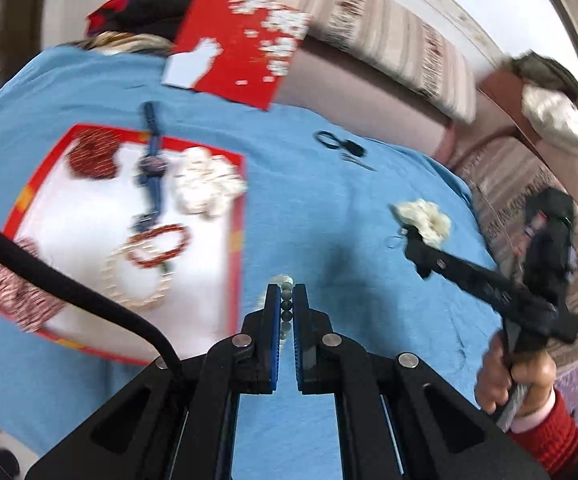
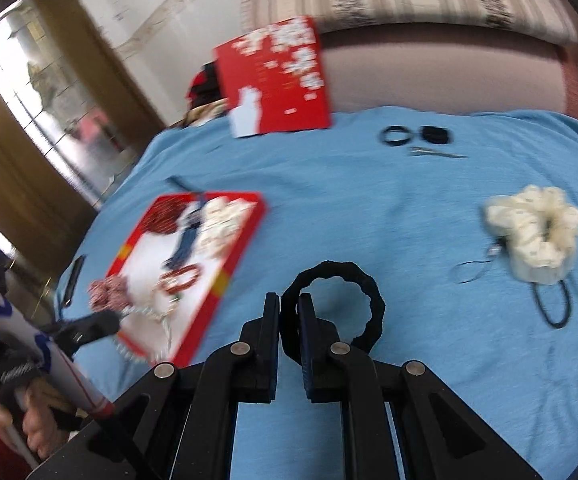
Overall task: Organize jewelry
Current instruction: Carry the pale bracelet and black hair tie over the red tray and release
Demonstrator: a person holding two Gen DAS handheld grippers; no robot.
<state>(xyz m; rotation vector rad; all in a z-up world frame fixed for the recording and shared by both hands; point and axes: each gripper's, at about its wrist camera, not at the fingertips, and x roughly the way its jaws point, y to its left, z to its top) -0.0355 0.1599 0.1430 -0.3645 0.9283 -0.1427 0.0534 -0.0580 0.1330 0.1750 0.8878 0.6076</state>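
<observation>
My left gripper [image 1: 287,294] is shut on a beaded bracelet [image 1: 287,306] of grey and pale beads, held above the blue cloth just right of the red-rimmed box [image 1: 237,216]. The box holds a red bracelet [image 1: 159,246], a pearl strand [image 1: 137,280], a blue watch [image 1: 151,164] and scrunchies. My right gripper [image 2: 289,300] is shut on a black hair band [image 2: 335,308] and holds it above the cloth. The box also shows in the right wrist view [image 2: 245,236]. The right gripper appears in the left wrist view [image 1: 417,244] next to a white scrunchie [image 1: 425,216].
A white scrunchie [image 2: 537,236] with thin black elastics [image 2: 553,308] lies at the right. Black hair ties [image 2: 415,135] and a hairpin [image 2: 437,154] lie at the back. The red box lid [image 2: 277,76] leans against the sofa [image 2: 429,76].
</observation>
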